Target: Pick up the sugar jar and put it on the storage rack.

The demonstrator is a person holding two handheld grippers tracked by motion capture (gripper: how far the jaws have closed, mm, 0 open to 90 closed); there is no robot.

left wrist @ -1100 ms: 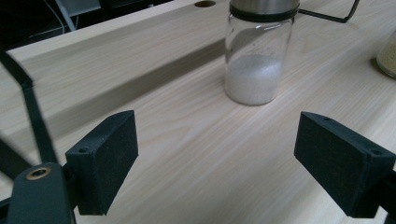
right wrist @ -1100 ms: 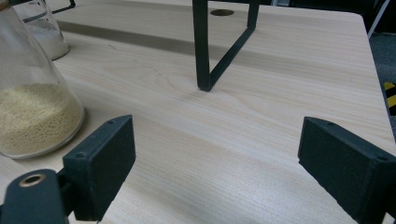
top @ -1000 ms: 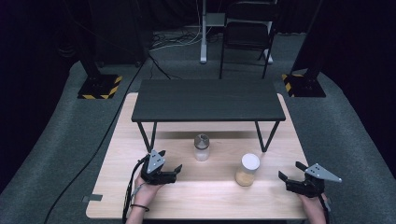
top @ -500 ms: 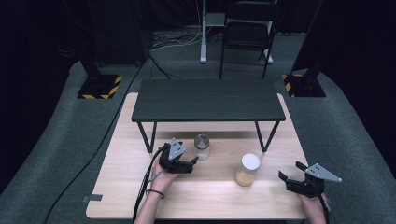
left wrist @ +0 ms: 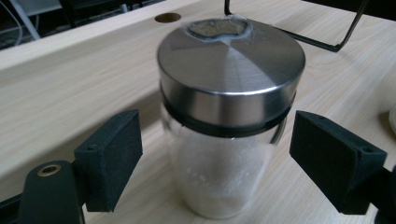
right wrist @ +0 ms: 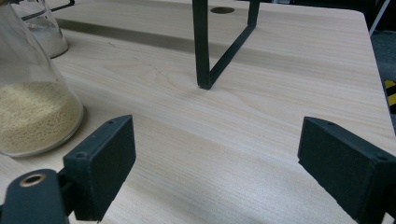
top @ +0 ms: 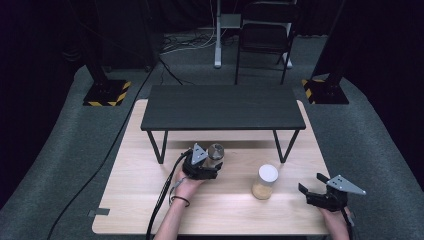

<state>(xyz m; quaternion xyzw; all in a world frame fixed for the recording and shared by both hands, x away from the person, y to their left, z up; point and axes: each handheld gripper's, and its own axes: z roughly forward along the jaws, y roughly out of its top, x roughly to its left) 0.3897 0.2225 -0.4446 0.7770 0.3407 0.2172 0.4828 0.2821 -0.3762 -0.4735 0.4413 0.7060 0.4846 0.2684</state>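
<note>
Our left tool [top: 209, 165] has just slid in from the worktop's [top: 135, 200] near left to the steel-lidded jar [left wrist: 224, 116] by the black stand [top: 222, 107], jaws closing around it but not touching. Our right tool [top: 320, 192] rests released.

The left black two-jaw gripper [top: 214, 167] carries a grey three-cornered plate on top and trails a black cable back from behind its jaws; a dark band circles the wrist behind it. Its jaws end in matte black rectangular pads [left wrist: 112, 156], each with a small hole, and a brass-ringed screw hole sits below one pad. The right black two-jaw gripper [top: 313, 184] has the same grey plate and block pads [right wrist: 103, 161].
</note>
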